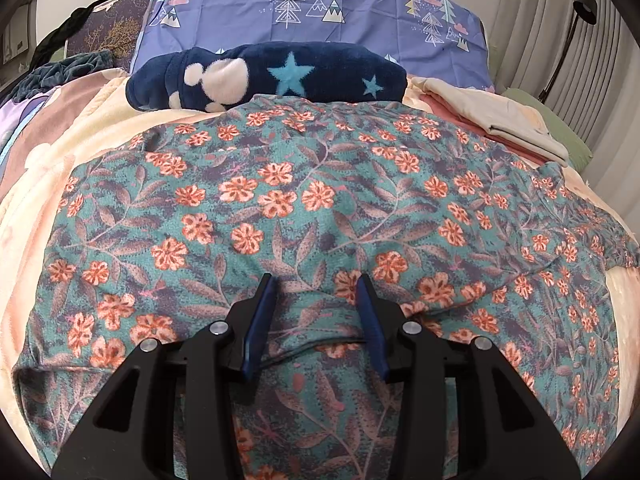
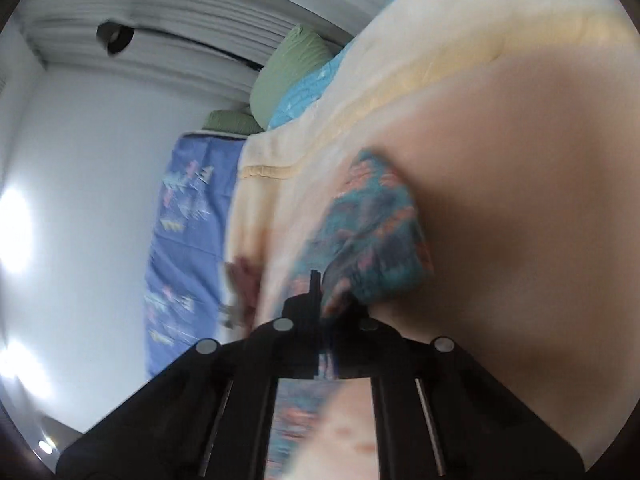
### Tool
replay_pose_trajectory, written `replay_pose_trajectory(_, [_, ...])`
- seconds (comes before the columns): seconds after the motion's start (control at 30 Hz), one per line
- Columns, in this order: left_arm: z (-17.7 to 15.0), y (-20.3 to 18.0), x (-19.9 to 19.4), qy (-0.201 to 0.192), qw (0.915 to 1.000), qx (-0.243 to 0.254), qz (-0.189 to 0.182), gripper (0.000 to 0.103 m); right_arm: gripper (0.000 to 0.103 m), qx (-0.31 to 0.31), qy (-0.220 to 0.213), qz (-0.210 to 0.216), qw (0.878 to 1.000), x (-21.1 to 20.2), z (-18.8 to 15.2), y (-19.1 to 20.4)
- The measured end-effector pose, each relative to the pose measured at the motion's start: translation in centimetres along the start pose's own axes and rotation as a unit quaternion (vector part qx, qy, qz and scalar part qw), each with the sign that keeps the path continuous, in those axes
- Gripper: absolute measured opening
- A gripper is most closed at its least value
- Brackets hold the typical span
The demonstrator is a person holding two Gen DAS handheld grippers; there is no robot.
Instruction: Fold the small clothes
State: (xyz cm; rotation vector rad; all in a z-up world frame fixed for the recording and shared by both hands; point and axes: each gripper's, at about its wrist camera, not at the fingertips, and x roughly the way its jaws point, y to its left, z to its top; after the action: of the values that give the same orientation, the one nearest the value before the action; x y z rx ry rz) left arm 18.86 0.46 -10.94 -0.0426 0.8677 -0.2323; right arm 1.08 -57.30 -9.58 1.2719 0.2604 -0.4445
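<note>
A teal garment with orange flowers (image 1: 320, 200) lies spread flat over a cream blanket (image 1: 32, 208) on the bed. My left gripper (image 1: 315, 280) points down at its near part. Its blue fingers (image 1: 260, 320) stand apart, with a low ridge of the cloth and a hem line between them, not pinched. The right wrist view is blurred and rolled sideways. There my right gripper (image 2: 318, 276) has its fingers together, and a bunched corner of the floral garment (image 2: 376, 232) hangs from its tips above the blanket.
Behind the garment lie a rolled navy fleece with stars (image 1: 280, 74) and a purple pillow with trees (image 1: 320, 8). Folded cream and pink clothes (image 1: 500, 120) are stacked at the back right, beside a green pillow (image 1: 560, 128). A black lamp (image 1: 584, 4) stands by the curtain.
</note>
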Motion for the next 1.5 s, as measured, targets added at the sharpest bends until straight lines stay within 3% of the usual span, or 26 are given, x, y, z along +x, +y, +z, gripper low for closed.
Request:
replay_pose_trajectory(0.13, [0.0, 0.1, -0.1, -0.001, 1.0, -0.003, -0.004, 0.044, 0.006, -0.122, 0.039, 0.06, 0.99, 2.7, -4.8, 9.4])
replay_pose_trajectory(0.23, [-0.1, 0.2, -0.1, -0.003, 0.9999, -0.008, -0.01, 0.044, 0.006, -0.218, 0.114, 0.13, 0.96, 5.0, -12.5, 16.5])
replay_pose_trajectory(0.33, [-0.1, 0.5, -0.1, -0.004, 0.9997, -0.013, -0.02, 0.046, 0.006, -0.292, 0.202, 0.188, 0.916, 6.8, -21.8, 20.9])
replay_pose_trajectory(0.37, [-0.1, 0.6, -0.1, -0.005, 0.9996, -0.015, -0.024, 0.046, 0.006, -0.319, 0.238, 0.202, 0.895, 7.4, -25.8, 21.8])
replay_pose_trajectory(0.4, [-0.1, 0.6, -0.2, -0.005, 0.9995, -0.017, -0.028, 0.047, 0.006, -0.339, 0.256, 0.204, 0.882, 7.8, -28.2, 22.2])
replay_pose_trajectory(0.47, [-0.1, 0.7, -0.2, -0.006, 0.9991, -0.021, -0.036, 0.049, 0.006, -0.384, 0.3, 0.196, 0.851, 9.0, -33.3, 22.3])
replay_pose_trajectory(0.57, [-0.1, 1.0, -0.2, -0.008, 0.9983, -0.029, -0.049, 0.05, 0.006, -0.438, 0.363, 0.141, 0.81, 11.3, -39.2, 20.1])
replay_pose_trajectory(0.67, [0.0, 1.2, -0.2, -0.008, 0.9975, -0.035, -0.06, 0.052, 0.008, -0.452, 0.389, 0.114, 0.794, 12.0, -40.5, 17.8])
replay_pose_trajectory(0.77, [0.4, 1.5, -0.9, -0.011, 0.9937, -0.052, -0.098, 0.057, 0.009, -0.453, 0.397, 0.107, 0.791, 11.7, -40.2, 16.1])
replay_pose_trajectory(0.87, [1.6, 1.8, -1.5, -0.009, 0.9729, -0.097, -0.21, 0.057, 0.009, -0.453, 0.399, 0.113, 0.789, 11.4, -39.8, 15.5])
replay_pose_trajectory(0.93, [2.6, 1.1, -1.3, -0.001, 0.9633, -0.111, -0.245, 0.065, 0.009, -0.453, 0.394, 0.12, 0.79, 11.2, -39.5, 15.4])
replay_pose_trajectory(1.07, [4.4, -1.1, -0.1, 0.022, 0.9672, -0.097, -0.233, 0.069, 0.019, -0.467, 0.377, 0.151, 0.786, 9.6, -38.6, 15.5])
replay_pose_trajectory(1.13, [4.9, -1.5, 0.4, 0.026, 0.9634, -0.105, -0.245, 0.069, 0.025, -0.475, 0.365, 0.167, 0.783, 9.3, -38.8, 15.9])
replay_pose_trajectory(1.2, [5.2, -1.7, 1.2, 0.039, 0.9569, -0.12, -0.261, 0.071, 0.026, -0.475, 0.368, 0.18, 0.779, 9.0, -38.8, 15.9])
replay_pose_trajectory(1.27, [5.4, -1.9, 2.2, 0.057, 0.9557, -0.128, -0.259, 0.074, 0.026, -0.48, 0.378, 0.185, 0.77, 9.0, -39.2, 15.9])
replay_pose_trajectory(1.37, [6.0, -3.0, 3.2, 0.076, 0.9624, -0.107, -0.238, 0.074, 0.028, -0.501, 0.39, 0.201, 0.746, 8.6, -40.6, 16.2])
replay_pose_trajectory(1.4, [6.2, -3.3, 3.3, 0.075, 0.9654, -0.097, -0.23, 0.074, 0.027, -0.517, 0.399, 0.21, 0.728, 8.3, -41.5, 16.4])
replay_pose_trajectory(1.47, [6.6, -3.1, 3.4, 0.076, 0.969, -0.092, -0.217, 0.074, 0.024, -0.534, 0.411, 0.218, 0.706, 7.9, -42.6, 16.5])
replay_pose_trajectory(1.5, [6.6, -2.6, 3.4, 0.075, 0.9686, -0.1, -0.215, 0.074, 0.025, -0.537, 0.415, 0.218, 0.701, 7.8, -42.9, 16.5])
